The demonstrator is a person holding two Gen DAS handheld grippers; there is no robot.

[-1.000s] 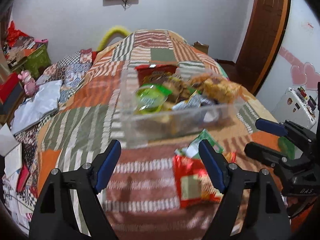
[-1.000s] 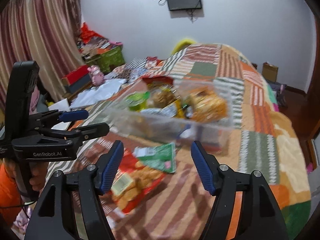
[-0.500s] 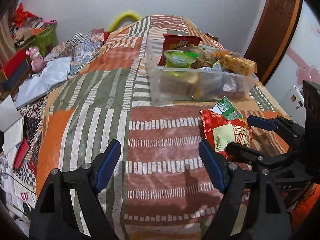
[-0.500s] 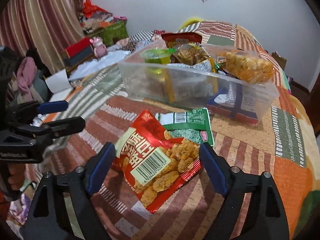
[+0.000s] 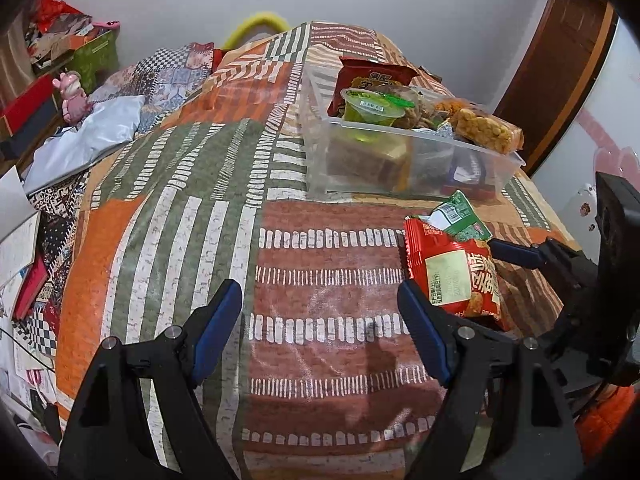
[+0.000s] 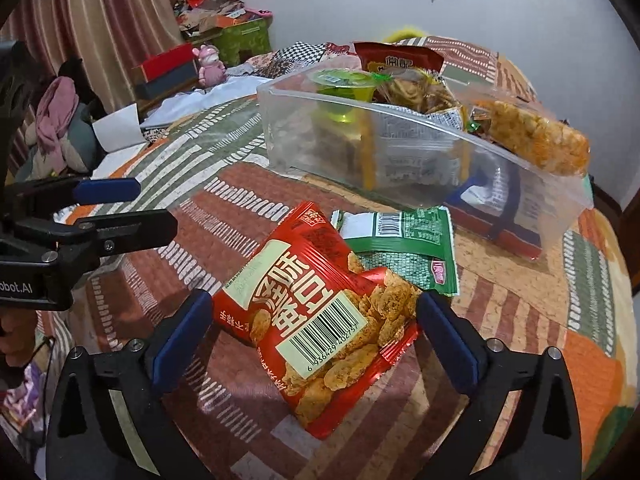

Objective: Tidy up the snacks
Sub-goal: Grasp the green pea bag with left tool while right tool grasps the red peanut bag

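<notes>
A red snack bag (image 6: 320, 320) lies on the patchwork bedspread, between the open fingers of my right gripper (image 6: 312, 324), which sit on either side of it without pressing. It also shows in the left wrist view (image 5: 456, 272). A green snack packet (image 6: 404, 248) lies just behind it, partly under it. A clear plastic bin (image 6: 400, 152) full of snacks stands further back; it holds a green jelly cup (image 6: 344, 84), a red bag and a crispy bar (image 6: 536, 140). My left gripper (image 5: 320, 320) is open and empty over bare bedspread, left of the red bag.
The bed's left edge drops to a cluttered floor with papers and boxes (image 5: 24, 240). A white cloth (image 5: 84, 140) and a pink toy (image 5: 72, 92) lie at the far left. A wooden door (image 5: 560, 60) stands at the right.
Both grippers have moved down and closer to the bed. The right gripper has come forward around the red bag. The left gripper has drifted left, so the bin sits further right.
</notes>
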